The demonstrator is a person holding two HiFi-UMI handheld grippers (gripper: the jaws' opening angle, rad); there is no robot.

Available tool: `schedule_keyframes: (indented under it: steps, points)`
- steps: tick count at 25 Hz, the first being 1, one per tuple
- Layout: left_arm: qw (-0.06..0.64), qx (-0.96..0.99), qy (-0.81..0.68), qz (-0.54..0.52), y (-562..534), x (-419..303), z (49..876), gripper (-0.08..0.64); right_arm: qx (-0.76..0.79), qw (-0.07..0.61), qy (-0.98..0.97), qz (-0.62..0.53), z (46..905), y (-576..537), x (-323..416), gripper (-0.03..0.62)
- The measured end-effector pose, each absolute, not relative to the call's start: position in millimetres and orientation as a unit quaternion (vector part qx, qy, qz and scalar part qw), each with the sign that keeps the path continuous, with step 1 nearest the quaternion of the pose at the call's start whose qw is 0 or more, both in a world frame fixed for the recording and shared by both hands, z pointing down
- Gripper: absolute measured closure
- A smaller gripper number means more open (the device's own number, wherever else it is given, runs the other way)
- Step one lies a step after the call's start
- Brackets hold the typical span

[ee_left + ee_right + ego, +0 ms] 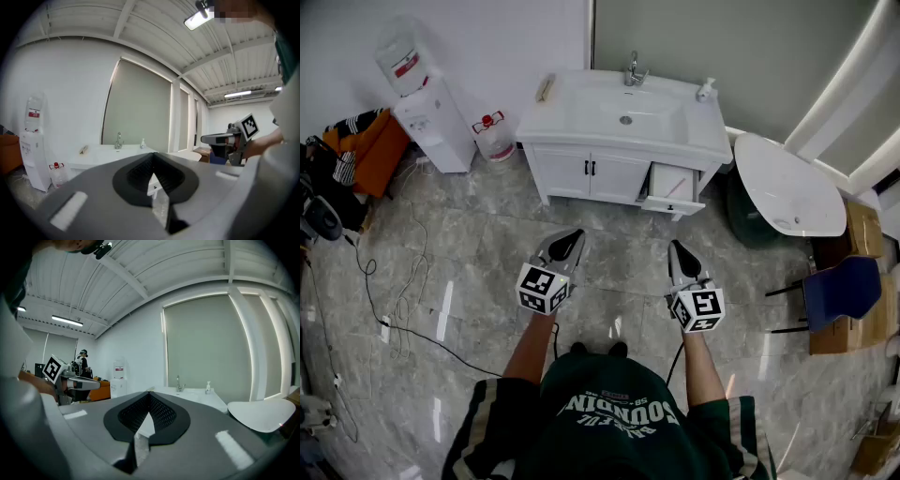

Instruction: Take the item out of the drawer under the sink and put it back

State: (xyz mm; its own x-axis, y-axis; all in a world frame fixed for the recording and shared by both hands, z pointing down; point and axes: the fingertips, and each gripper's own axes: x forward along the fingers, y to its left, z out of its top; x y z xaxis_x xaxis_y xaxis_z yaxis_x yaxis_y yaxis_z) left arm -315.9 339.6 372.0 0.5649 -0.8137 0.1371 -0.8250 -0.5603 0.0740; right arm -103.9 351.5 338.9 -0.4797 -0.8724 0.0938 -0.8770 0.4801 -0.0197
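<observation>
Both tongs are closed tight with nothing between them: the left tongs (pixel 572 236) and the right tongs (pixel 678 247) are held about level, side by side over the floor (pixel 487 281), well short of the cabinet (pixel 586 176). Left of the left tongs a cable (pixel 412 272) trails across the floor, a trip risk if the person steps that way. Ahead of the right tongs the drawer (pixel 672 187) under the sink (pixel 652 117) stands pulled out; a thin reddish streak shows inside, too small to tell whether it is the item. Shut tongs would only shove the item deeper, so they must open first. A round white panel (pixel 787 197) leaning just right of the drawer could be knocked by the right tongs.
</observation>
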Motion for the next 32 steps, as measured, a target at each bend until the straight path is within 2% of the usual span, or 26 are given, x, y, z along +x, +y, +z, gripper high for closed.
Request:
schedule_keyframes:
  steps: [10, 32]
  points:
    - [0.071, 0.885, -0.459, 0.040, 335, -295, 380, 0.511, 0.516, 0.038, -0.855, 0.044, 351, 348, -85, 0.591]
    - [0.071, 0.905, -0.418, 0.045, 305, -187, 386, 0.511, 0.521, 0.027, -0.851, 0.055, 364, 330, 3, 0.591]
